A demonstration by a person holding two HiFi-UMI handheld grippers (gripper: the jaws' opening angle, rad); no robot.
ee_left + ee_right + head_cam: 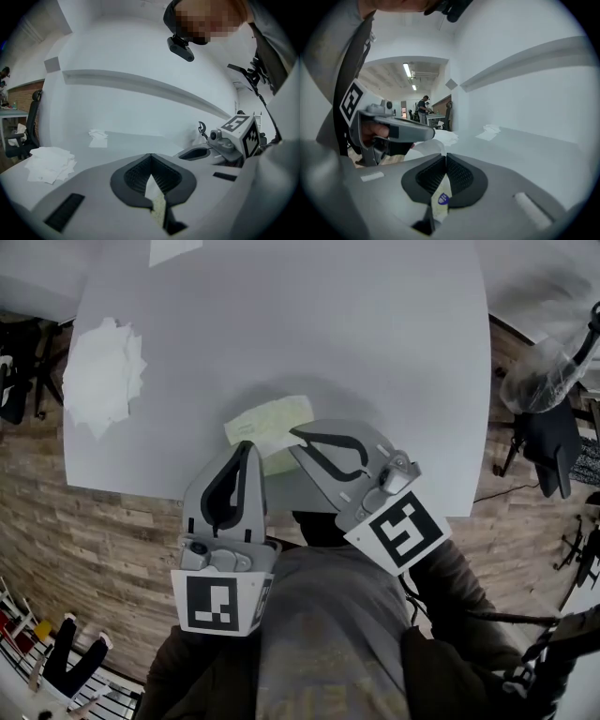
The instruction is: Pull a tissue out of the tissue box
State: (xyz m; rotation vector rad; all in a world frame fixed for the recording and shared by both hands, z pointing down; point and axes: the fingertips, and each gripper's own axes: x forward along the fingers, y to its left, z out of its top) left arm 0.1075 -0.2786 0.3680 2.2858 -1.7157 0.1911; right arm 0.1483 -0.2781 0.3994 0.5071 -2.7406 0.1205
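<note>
Your right gripper (298,437) has its jaws drawn together. The tips meet, and only the hollow behind them stays open between the ribbed pads. Through that hollow, in the right gripper view, you see the pale yellow tissue pack (272,418) with a purple mark on it. The tips sit right at the white tissue (274,442) that sticks out along the pack's near edge; whether they pinch it cannot be made out. Your left gripper (248,448) is closed as well, tips touching, and sits at the pack's near left corner, just beside the right gripper. The pack shows pale through its slit too. The pack lies flat on the grey table (281,324), near the edge closest to you. Well apart, toward the table's left side, lies a pile of loose tissues (101,373) — and one more white sheet (174,247) lies at the far edge.
</note>
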